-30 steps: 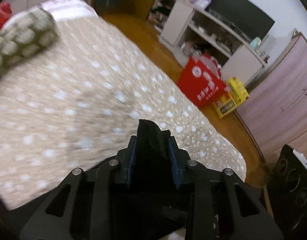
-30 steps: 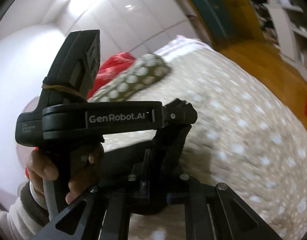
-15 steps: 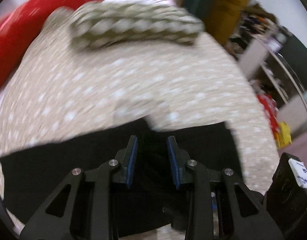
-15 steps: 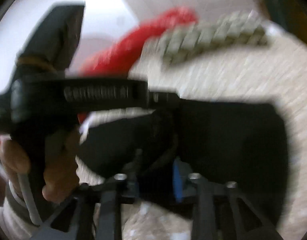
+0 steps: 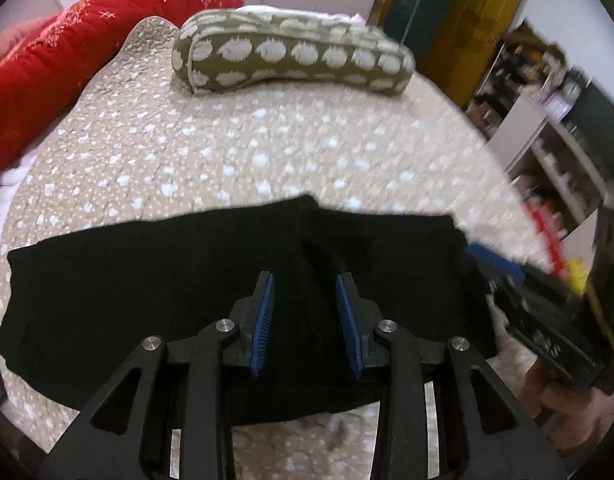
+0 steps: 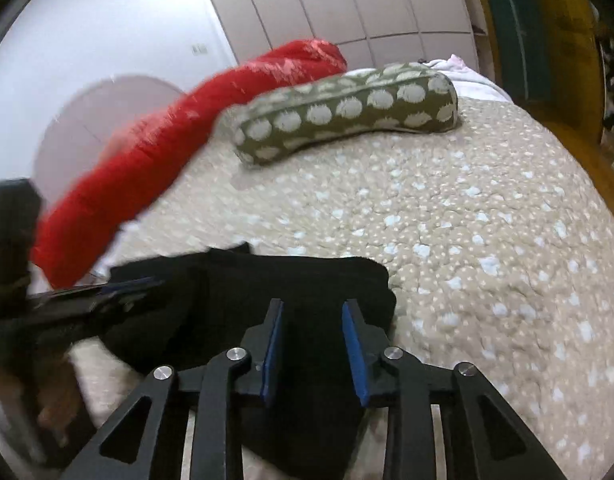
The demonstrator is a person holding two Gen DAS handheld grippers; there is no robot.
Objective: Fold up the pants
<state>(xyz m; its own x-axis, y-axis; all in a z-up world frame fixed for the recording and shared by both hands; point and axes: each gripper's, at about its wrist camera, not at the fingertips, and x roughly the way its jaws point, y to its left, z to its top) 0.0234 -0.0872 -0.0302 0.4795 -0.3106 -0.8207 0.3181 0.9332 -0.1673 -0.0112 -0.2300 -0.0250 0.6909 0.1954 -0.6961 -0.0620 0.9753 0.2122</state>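
1. The left gripper (image 5: 307, 292) points down at the black pants (image 5: 127, 292), which lie flat on the spotted beige bedspread (image 5: 247, 148).
2. Its two blue pads (image 5: 263, 320) stand apart with a clear gap, and the jaws are opening. Black cloth shows in the gap and below it, but the pads do not press on it, so nothing is held.
3. The pants spread to both sides of the left fingers, reaching farther out on their left side than on their right. The far edge of the cloth lies just ahead of the fingertips.
4. The right gripper (image 6: 313, 320) also hangs over the pants (image 6: 307, 276), near the cloth's right end. That end lies just to the right of its fingers.
5. Its blue pads (image 6: 353, 344) are parted, and the jaws are closing. Black cloth lies between and beneath them, yet the pads do not clamp it.
6. In the left wrist view the right gripper (image 5: 495, 264) shows blurred at the right edge, touching or just over the pants' right end; which, I cannot tell.
7. In the right wrist view the left gripper (image 6: 127, 286) shows blurred to the left of the right fingers.
8. Well ahead of both pairs of fingers lies an olive bolster pillow (image 5: 291, 56) with pale spots.
9. A red quilt roll (image 5: 67, 64) lies ahead and to the left.
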